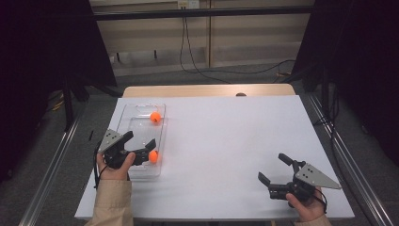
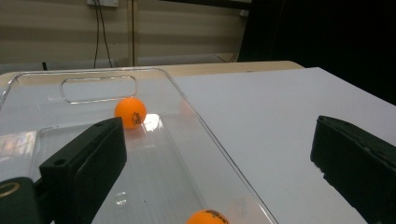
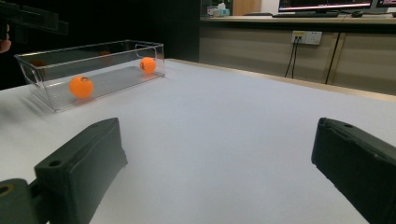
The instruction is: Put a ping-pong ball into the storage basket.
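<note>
A clear plastic bin [image 1: 136, 162] stands on the left part of the white table [image 1: 226, 141]. Two orange balls lie in it: one near the far end [image 1: 155, 117], one near the front by the right wall [image 1: 153, 156]. My left gripper [image 1: 140, 140] hovers open over the bin's front end, its jaws either side of the right wall [image 2: 224, 161]; the near ball [image 2: 207, 217] lies below them and the far ball [image 2: 130, 112] ahead. My right gripper [image 1: 272, 167] is open and empty at the front right, facing the bin [image 3: 56, 100] and both balls [image 3: 81, 87] [image 3: 148, 65].
A bare wooden strip [image 1: 207, 90] shows past the table's far edge. Black curtains hang at both sides, and metal rails [image 1: 348, 160] run along the floor beside the table. Cables [image 1: 197, 66] lie on the floor behind. The table is bare white between bin and right gripper.
</note>
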Available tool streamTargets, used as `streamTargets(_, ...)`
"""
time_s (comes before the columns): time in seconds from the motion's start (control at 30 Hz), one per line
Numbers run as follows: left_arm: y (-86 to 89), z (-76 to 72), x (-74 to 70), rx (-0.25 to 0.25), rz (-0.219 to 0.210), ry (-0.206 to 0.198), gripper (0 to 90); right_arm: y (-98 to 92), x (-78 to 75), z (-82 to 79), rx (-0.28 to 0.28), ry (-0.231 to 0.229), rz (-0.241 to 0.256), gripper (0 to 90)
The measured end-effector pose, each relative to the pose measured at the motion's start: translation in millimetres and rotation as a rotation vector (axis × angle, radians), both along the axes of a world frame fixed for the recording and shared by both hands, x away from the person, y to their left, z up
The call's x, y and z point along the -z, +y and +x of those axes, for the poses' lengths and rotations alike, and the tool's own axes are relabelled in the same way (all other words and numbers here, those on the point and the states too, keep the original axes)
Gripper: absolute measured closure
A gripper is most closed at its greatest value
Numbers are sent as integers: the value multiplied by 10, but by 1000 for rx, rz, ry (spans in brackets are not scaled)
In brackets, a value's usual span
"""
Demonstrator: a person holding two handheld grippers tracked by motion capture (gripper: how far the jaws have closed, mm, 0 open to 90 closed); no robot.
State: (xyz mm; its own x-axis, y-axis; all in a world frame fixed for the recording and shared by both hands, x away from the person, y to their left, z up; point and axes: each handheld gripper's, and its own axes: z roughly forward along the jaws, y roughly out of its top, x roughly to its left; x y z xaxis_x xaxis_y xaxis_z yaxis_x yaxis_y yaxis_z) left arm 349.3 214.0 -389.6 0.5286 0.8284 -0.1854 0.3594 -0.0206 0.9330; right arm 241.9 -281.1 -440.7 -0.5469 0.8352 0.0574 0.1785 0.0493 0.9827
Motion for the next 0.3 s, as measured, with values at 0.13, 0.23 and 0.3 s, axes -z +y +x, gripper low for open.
streamTargets(0.13,-9,-101,63,11,6,-15,34,0,0,-4,2,0,-1,15)
streamTargets(0.23,-12,-160,106,31,14,-24,35,-4,0,-9,4,1,-1,15)
streamTargets(0.3,8,-189,124,36,20,-42,34,-8,-1,-5,6,-5,-3,15)
